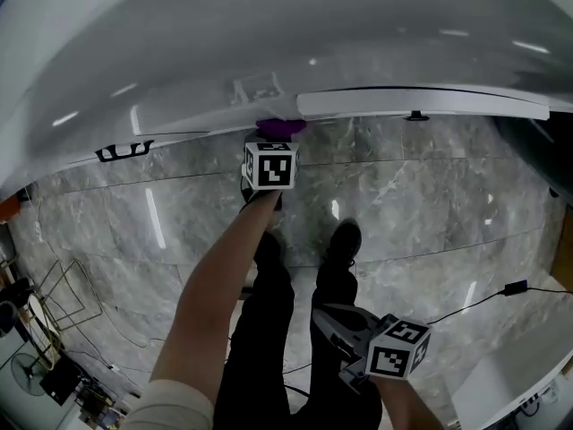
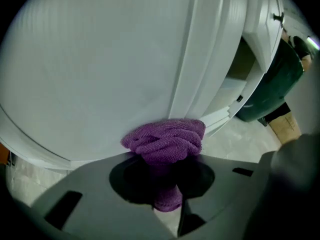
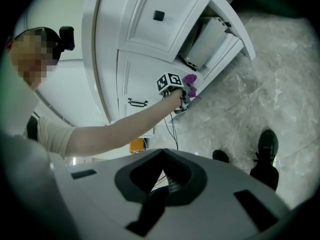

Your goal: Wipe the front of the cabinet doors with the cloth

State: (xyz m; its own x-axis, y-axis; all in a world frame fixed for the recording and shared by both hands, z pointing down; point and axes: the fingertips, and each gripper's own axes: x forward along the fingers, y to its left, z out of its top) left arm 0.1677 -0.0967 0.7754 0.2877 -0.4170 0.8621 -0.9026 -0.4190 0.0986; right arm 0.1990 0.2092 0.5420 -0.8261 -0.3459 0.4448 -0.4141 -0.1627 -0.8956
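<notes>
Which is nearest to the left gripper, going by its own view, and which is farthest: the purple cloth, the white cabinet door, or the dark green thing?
1. Purple cloth: clamped in the left gripper, at the centre.
2. White cabinet door: just behind, with the cloth seemingly pressed against it.
3. Dark green thing: far right, well beyond the door's edge.
</notes>
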